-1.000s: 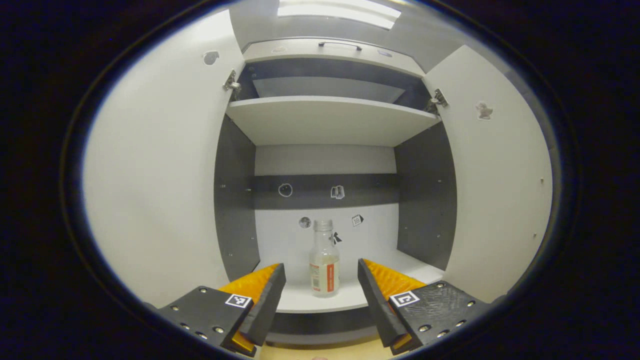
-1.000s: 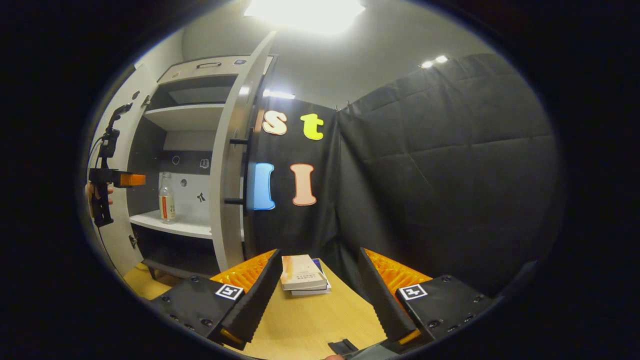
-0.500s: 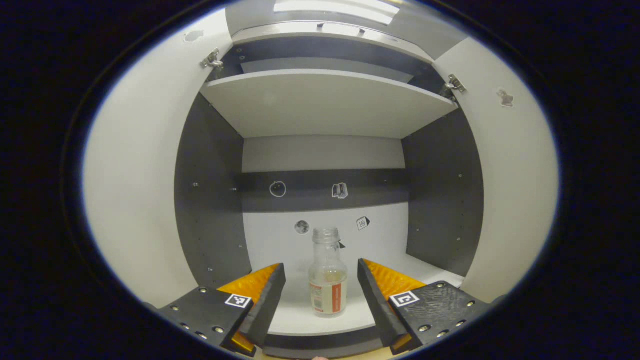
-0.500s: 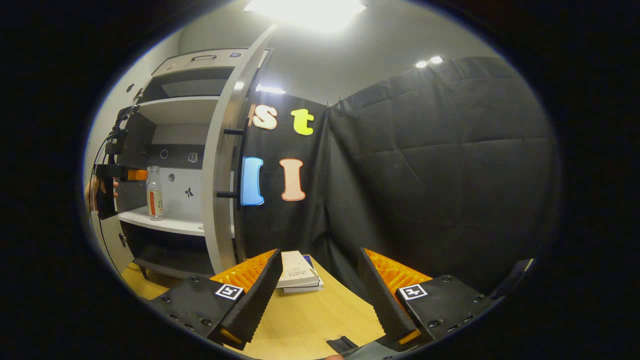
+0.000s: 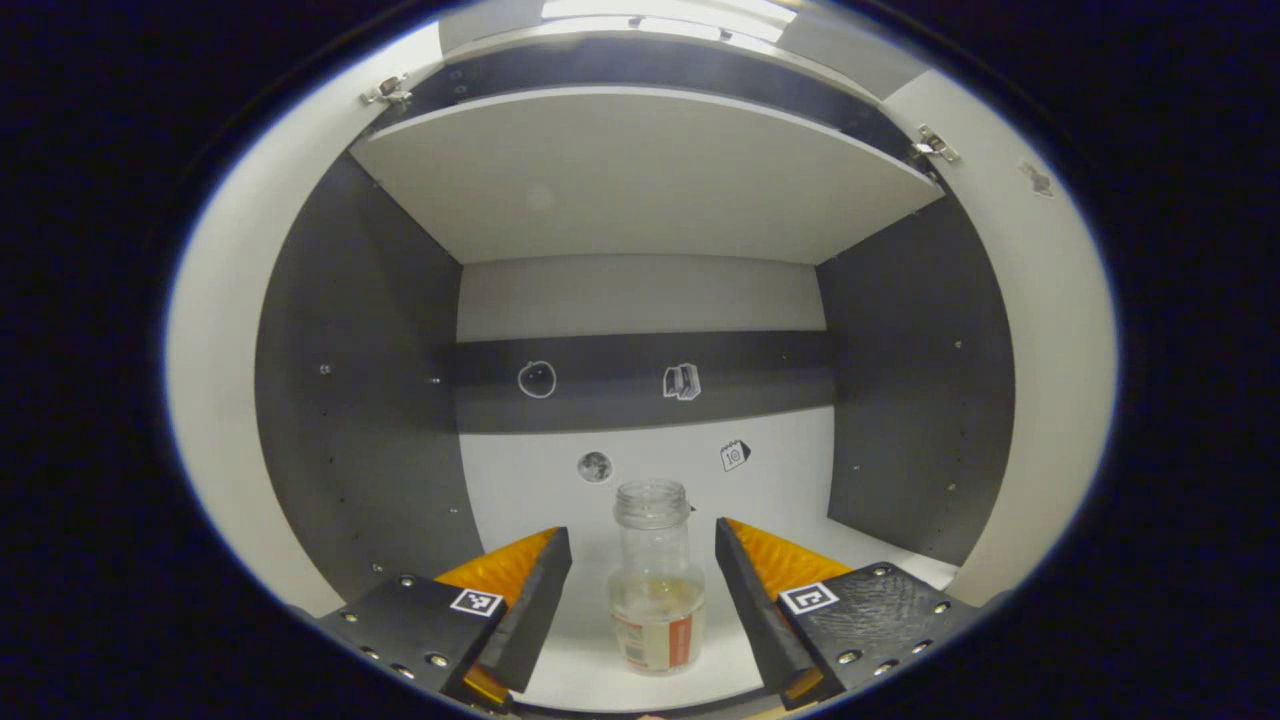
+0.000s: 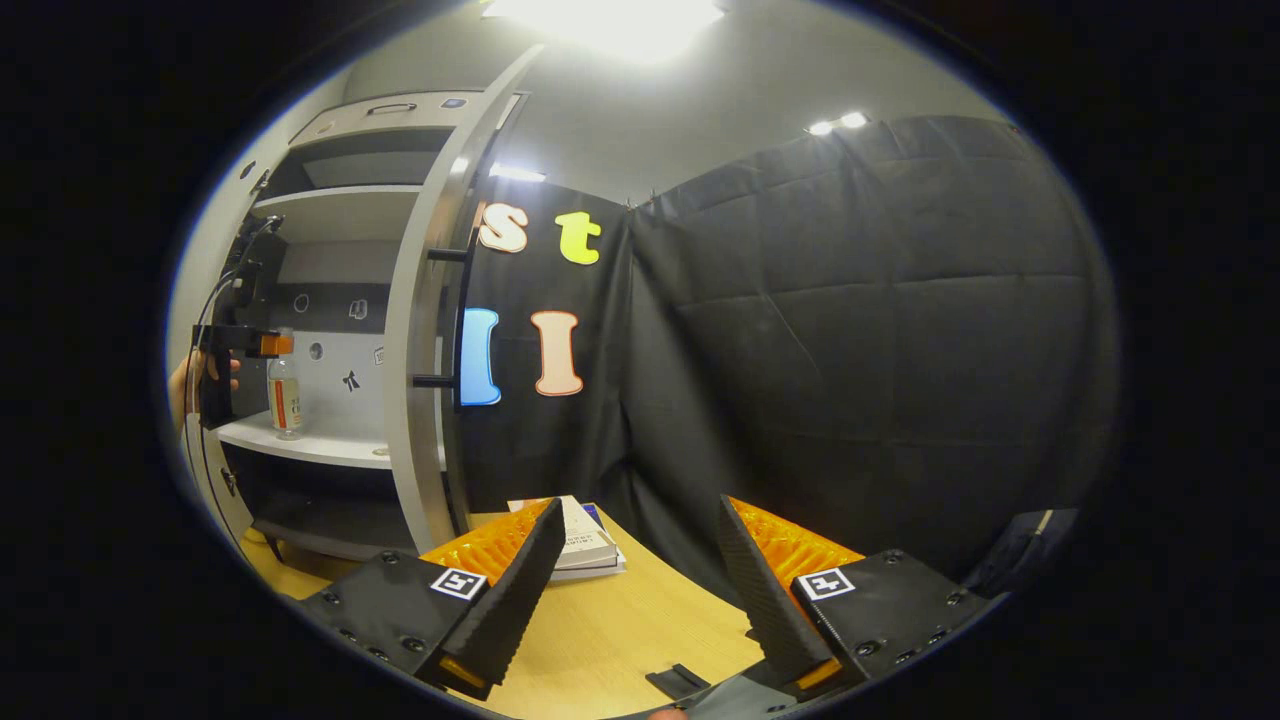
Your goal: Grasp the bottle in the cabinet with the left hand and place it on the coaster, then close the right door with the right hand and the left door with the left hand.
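On the cabinet's lower shelf [image 5: 600, 660] the bottle [image 5: 655, 590] stands upright between the open left gripper [image 5: 643, 580], apparently untouched; center the fingers on its body, then squeeze gently.

Both the left gripper [image 5: 640, 600] and right gripper [image 6: 635, 590] hold their fingers spread wide.

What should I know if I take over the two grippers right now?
Left gripper: open, fingers either side of the bottle, not pressing it yet.
Right gripper: open, holding nothing, over the wooden table.
The bottle stands upright on the cabinet shelf. The right door is open.
Done: nothing.
Left: shut on the bottle, set it on the coaster, close the right door, then the left.
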`<state>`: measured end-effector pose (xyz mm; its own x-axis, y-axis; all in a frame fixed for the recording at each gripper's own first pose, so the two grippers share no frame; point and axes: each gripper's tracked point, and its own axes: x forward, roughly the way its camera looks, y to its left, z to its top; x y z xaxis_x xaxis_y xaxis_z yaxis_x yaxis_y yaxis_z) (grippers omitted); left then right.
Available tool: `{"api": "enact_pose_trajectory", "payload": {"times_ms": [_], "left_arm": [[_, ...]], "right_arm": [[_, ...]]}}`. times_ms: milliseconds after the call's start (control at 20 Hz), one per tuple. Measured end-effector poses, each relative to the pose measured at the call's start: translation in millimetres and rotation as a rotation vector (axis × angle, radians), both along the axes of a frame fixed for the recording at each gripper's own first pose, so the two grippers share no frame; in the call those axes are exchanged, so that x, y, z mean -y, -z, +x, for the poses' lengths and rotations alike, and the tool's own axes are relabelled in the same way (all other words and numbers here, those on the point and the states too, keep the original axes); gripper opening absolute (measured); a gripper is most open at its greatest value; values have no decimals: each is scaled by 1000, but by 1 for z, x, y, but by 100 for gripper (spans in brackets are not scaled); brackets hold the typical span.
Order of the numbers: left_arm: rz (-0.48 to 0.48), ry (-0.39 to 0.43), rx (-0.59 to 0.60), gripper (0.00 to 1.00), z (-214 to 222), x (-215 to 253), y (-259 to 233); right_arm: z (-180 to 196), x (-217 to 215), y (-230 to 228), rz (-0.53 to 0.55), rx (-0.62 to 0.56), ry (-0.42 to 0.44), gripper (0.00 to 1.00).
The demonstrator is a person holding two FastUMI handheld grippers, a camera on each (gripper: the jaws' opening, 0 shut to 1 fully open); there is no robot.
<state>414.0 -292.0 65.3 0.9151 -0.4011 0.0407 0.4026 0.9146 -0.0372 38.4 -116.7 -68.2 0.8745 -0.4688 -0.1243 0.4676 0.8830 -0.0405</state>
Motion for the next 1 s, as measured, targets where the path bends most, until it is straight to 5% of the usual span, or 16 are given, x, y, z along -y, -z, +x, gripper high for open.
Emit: {"api": "enact_pose_trajectory", "payload": {"times_ms": [350, 500, 650, 1000], "left_arm": [[-3, 9, -47, 84, 21, 13, 14], [-10, 0, -48, 57, 24, 13, 14], [-8, -2, -49, 42, 20, 12, 11], [-44, -6, -19, 42, -16, -5, -11]], "right_arm": [[4, -8, 3, -5, -4, -13, 97], [3, -10, 3, -12, -7, -19, 97], [1, -8, 3, -4, 1, -26, 97], [-5, -5, 2, 11, 7, -71, 97]]}}
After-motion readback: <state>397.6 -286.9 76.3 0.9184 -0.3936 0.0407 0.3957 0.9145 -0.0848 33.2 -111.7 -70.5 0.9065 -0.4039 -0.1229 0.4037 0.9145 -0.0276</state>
